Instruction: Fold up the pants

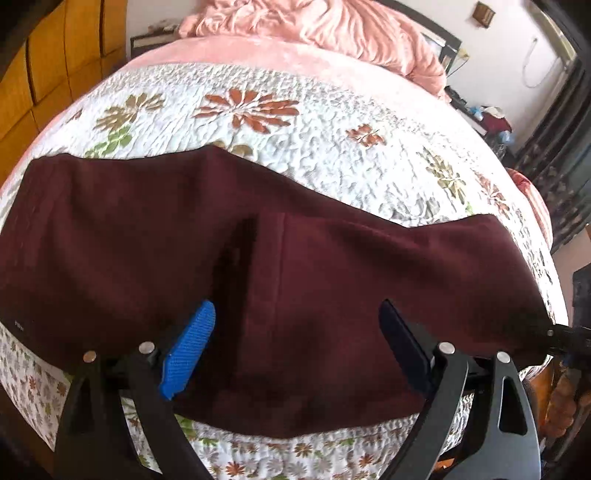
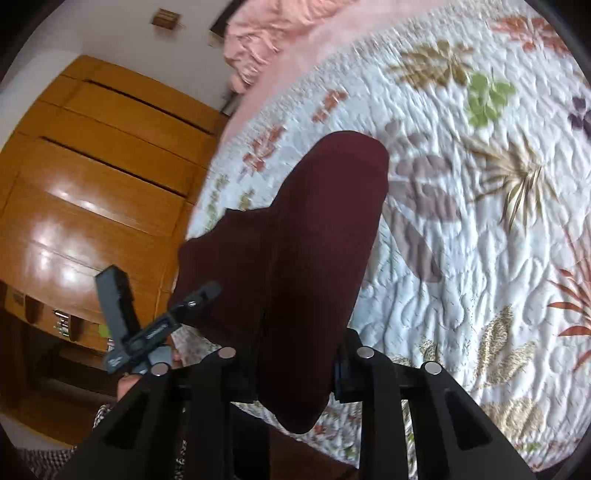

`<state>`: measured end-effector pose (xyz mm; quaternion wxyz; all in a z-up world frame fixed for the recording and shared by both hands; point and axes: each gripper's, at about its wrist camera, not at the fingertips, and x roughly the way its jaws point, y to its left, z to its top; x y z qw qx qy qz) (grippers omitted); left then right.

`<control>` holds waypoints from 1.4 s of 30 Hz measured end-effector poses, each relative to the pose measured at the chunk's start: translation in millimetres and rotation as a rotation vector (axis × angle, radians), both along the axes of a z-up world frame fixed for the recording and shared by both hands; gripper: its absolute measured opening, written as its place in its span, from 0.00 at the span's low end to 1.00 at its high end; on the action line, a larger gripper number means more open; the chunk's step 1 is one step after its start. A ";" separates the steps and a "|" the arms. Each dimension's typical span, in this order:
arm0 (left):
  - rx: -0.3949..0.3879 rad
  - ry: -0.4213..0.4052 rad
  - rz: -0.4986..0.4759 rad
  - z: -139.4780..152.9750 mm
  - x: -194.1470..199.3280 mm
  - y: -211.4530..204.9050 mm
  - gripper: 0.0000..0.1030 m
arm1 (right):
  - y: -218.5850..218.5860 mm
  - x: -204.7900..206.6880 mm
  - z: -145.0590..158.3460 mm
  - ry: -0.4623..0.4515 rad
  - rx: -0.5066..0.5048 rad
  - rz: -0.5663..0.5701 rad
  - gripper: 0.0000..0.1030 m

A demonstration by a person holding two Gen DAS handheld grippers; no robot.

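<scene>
Pants (image 1: 155,236): maroon, I see them spread across the near edge of the bed's floral quilt (image 1: 295,122).
Left gripper (image 1: 295,332): my jaws stand wide apart over the cloth, blue pad on the left, gripping nothing.
Right gripper (image 2: 295,369): my jaws are clamped on a fold of the pants at their right end.
Far side: pink blanket (image 1: 314,26) bunched at the head; wooden wardrobe (image 2: 92,184) to the left.

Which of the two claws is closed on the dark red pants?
The right claw: it pinches the pants. The left claw stands wide open over them.
</scene>
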<state>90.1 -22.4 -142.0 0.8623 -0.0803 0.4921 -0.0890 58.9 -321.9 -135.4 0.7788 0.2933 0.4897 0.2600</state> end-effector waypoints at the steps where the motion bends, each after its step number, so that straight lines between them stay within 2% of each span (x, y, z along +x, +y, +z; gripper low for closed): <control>1: 0.005 0.012 0.002 -3.8 0.3 -0.8 0.87 | 0.8 -2.4 -0.6 -0.001 -0.019 0.001 0.26; 3: 0.024 0.074 0.005 -23.9 2.6 -2.7 0.87 | 5.5 -4.8 -18.4 0.037 -0.111 0.010 0.26; 4: 0.041 0.114 0.009 -35.7 2.5 -2.9 0.87 | 6.2 -2.9 -38.8 0.100 -0.148 0.003 0.27; 5: 0.051 0.104 -0.001 -43.4 -0.6 -3.7 0.89 | 6.6 -1.9 -49.8 0.130 -0.159 -0.003 0.29; 7: 0.080 0.065 -0.030 -42.6 -6.1 -7.7 0.89 | -0.8 -3.6 -60.3 0.143 -0.098 -0.029 0.32; 8: 0.081 0.063 -0.039 -41.4 -6.8 -8.0 0.89 | -1.6 -3.4 -57.5 0.139 -0.094 -0.032 0.36; 10: 0.060 0.080 -0.031 -38.7 -5.2 -4.6 0.89 | 3.6 -4.2 -42.7 0.113 -0.210 -0.024 0.49; 13: 0.025 0.067 0.002 -27.6 -6.3 -0.1 0.89 | 3.7 -9.4 -11.4 0.046 -0.350 -0.057 0.51; 15: 0.011 0.025 -0.002 -13.5 -6.9 -4.5 0.89 | 4.3 -11.9 10.8 -0.017 -0.401 -0.083 0.51; 18: 0.002 -0.047 -0.059 6.8 -0.3 -24.6 0.89 | 20.4 -4.0 37.0 -0.085 -0.355 -0.051 0.51; 21: -0.004 -0.032 -0.089 8.1 11.7 -43.5 0.89 | 38.9 11.2 40.2 -0.098 -0.330 -0.003 0.50; 25: 0.065 0.022 -0.111 -13.2 22.1 -55.5 0.89 | 62.8 26.8 22.1 -0.027 -0.338 0.018 0.48; 26: 0.075 0.042 -0.115 -20.0 23.6 -54.9 0.89 | 66.5 30.7 6.0 0.019 -0.362 0.011 0.48; 28: 0.115 0.026 -0.150 -29.2 20.7 -57.5 0.89 | 67.3 35.0 -13.3 0.075 -0.383 -0.007 0.42; 31: 0.190 0.016 -0.205 -34.1 15.5 -64.8 0.90 | 63.4 34.2 -24.5 0.082 -0.362 -0.031 0.42; 33: 0.175 0.016 -0.200 -30.6 13.9 -61.5 0.90 | 60.3 33.9 -19.7 0.081 -0.339 -0.032 0.42; 37: 0.075 0.004 -0.148 -12.2 3.9 -45.3 0.90 | 47.3 19.1 1.7 0.035 -0.290 -0.072 0.44; 39: 0.089 -0.026 -0.139 -6.8 -5.6 -39.9 0.90 | 43.3 6.9 11.4 0.012 -0.292 -0.082 0.45; 42: 0.096 -0.019 -0.141 -11.2 -12.9 -37.1 0.90 | 40.5 -2.2 10.6 0.022 -0.280 -0.088 0.45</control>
